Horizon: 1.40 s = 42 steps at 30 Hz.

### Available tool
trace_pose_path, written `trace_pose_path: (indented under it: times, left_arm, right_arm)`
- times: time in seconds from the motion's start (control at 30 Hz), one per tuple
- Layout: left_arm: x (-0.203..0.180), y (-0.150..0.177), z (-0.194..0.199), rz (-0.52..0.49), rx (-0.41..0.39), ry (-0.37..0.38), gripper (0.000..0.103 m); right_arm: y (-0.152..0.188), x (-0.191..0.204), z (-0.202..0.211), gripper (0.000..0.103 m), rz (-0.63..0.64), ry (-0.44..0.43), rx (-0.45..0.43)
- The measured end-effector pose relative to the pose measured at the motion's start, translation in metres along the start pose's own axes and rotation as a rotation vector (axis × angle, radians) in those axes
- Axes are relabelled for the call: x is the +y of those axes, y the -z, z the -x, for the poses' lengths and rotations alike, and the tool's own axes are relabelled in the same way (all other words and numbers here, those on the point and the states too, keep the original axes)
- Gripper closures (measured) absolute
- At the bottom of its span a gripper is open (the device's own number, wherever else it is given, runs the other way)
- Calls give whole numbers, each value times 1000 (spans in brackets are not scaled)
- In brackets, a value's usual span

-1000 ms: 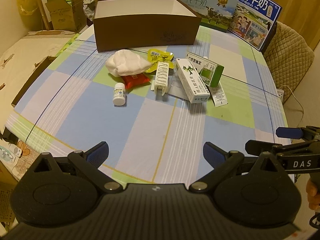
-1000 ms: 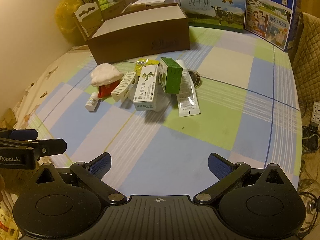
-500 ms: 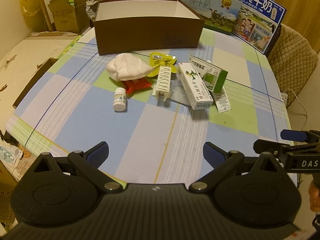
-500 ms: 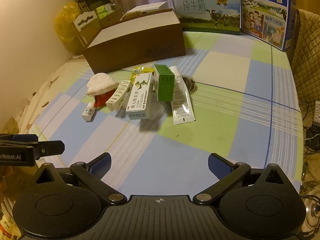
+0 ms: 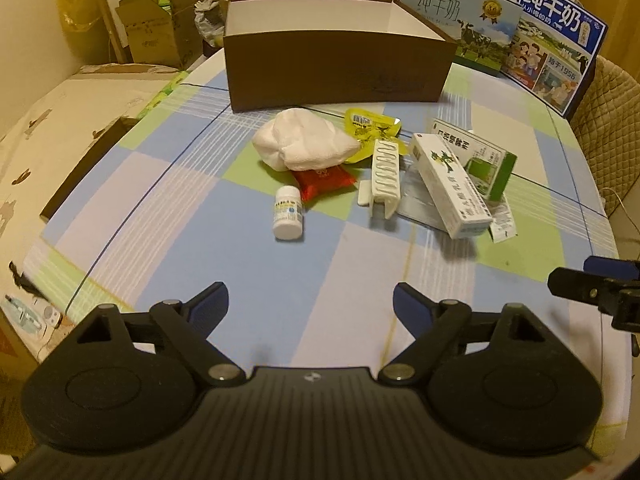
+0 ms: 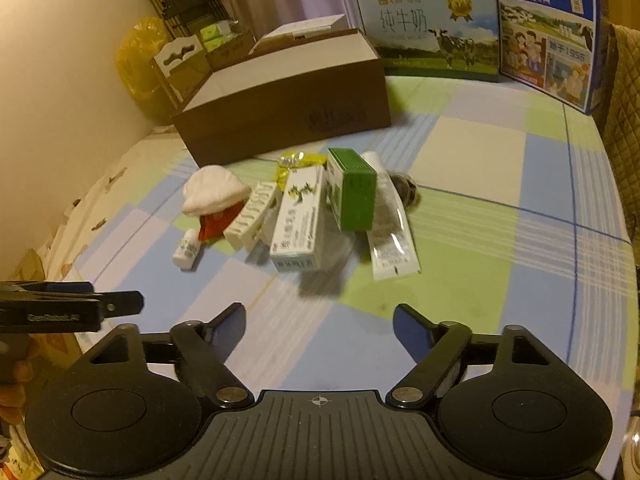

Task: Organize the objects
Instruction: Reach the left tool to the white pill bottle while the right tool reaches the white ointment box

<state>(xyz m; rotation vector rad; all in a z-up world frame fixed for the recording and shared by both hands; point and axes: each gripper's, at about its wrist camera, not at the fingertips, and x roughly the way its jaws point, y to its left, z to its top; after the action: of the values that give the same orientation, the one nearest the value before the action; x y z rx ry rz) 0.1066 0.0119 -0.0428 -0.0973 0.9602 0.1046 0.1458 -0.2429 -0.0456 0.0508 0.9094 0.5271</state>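
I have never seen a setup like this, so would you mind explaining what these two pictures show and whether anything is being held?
There is no robot here: a person holds a two-finger gripper in each hand, and each carries a wide-angle camera looking along its fingers. One picture comes from the left gripper, the other from the right gripper. Both have just been closing somewhat, yet their jaws are apart with nothing between them, so nothing is held. On the checked tablecloth lie a white cloth, a small white bottle, a red packet, a yellow packet, a white clip, a long white box and a green box. Behind them stands an open brown box.
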Motion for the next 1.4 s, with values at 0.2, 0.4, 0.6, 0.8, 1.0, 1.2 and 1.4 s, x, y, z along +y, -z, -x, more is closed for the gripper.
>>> trace_pose_path:
  times: [0.2,0.4,0.6,0.8,1.0,1.2,1.4]
  left_arm:
    - [4,-21,-25,-29,8,15,25]
    - [14,-38,-46,-45,21,25,26]
    - [26,-52,-65,-53,36,32,26]
    - [35,-62,-81,-60,55,46,26]
    - [40,-67,-92,-74,73,62,27]
    - [41,-70,-102,-88,95,81,29]
    - [40,-71,-112,-89,117,98,39]
  right_arm:
    - [-17,8,-22,37,6,-8,-21]
    - [-39,16,-54,41,14,13,-33]
    - [-55,24,-86,50,26,46,-23]
    - [-64,31,-113,52,48,89,-2]
    - [-69,32,-131,61,55,120,17]
    - [-71,33,-136,68,74,147,11]
    - [-71,35,-126,68,72,137,-6]
